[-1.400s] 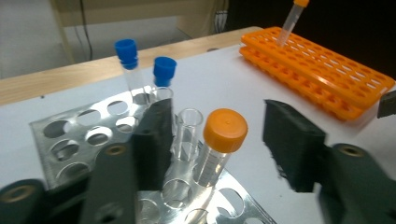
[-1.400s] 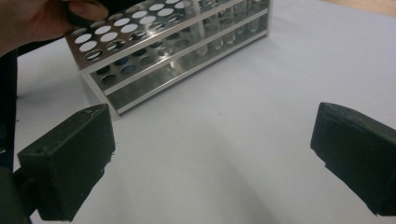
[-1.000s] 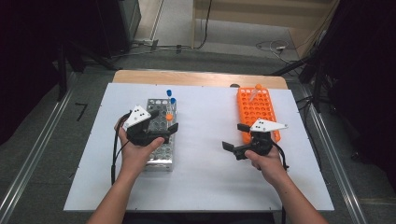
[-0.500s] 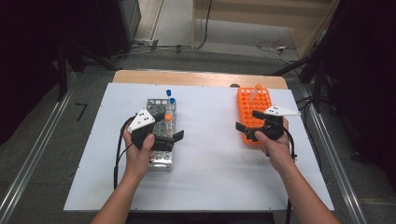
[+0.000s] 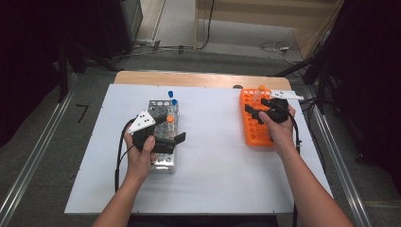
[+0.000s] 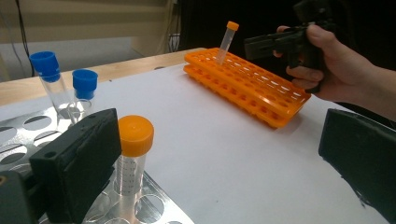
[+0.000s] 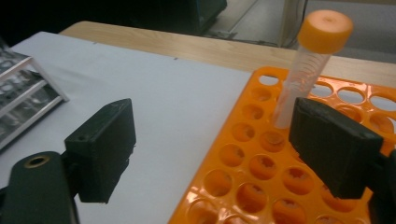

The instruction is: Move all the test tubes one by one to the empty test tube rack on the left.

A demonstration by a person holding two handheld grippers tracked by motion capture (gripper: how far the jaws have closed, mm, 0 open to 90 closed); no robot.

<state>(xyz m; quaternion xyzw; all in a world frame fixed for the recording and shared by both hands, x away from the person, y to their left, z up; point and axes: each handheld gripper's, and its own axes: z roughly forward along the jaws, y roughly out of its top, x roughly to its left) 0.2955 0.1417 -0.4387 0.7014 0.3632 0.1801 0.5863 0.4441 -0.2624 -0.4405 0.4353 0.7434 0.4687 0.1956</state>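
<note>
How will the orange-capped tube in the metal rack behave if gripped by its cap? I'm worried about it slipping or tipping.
The orange-capped tube looks empty and clear, so probably light. Its cap seems ribbed, which should give grip, though the smooth plastic body may slip. It stands tall in the metal rack, beside the open left claw, so a sideways nudge could tilt it.

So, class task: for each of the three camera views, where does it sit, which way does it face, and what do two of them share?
High view: fixed above the person's side, looking forward and down on the white table; both forearms show.
Left gripper view: rides the left gripper, over the metal rack, facing the orange rack; its black jaws show.
Right gripper view: rides the right gripper, facing the orange-capped tube; its jaws show.
Shared: both gripper views show that tube.
</note>
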